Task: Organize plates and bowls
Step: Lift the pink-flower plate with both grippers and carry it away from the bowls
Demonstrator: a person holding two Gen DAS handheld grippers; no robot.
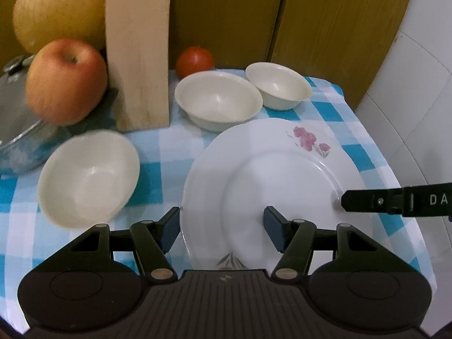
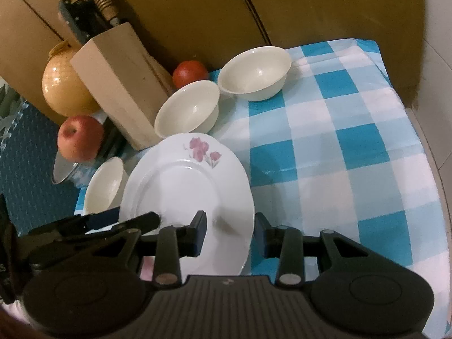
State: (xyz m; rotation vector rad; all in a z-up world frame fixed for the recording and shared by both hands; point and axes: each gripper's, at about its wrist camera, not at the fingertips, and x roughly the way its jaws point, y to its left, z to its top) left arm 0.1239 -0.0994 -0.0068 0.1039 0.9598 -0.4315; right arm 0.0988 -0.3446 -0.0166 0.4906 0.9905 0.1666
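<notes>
Both my left gripper (image 1: pixel 221 227) and right gripper (image 2: pixel 230 233) hang spread astride the plate (image 1: pixel 282 186) rim (unclamped); next, pinch and lift.

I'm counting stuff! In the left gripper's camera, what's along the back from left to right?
Apple → wooden knife block → tomato → middle bowl → far right bowl.

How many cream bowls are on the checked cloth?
3. One bowl lies left of the flowered plate, a second behind the plate, the third to its right. None looks hidden.
</notes>
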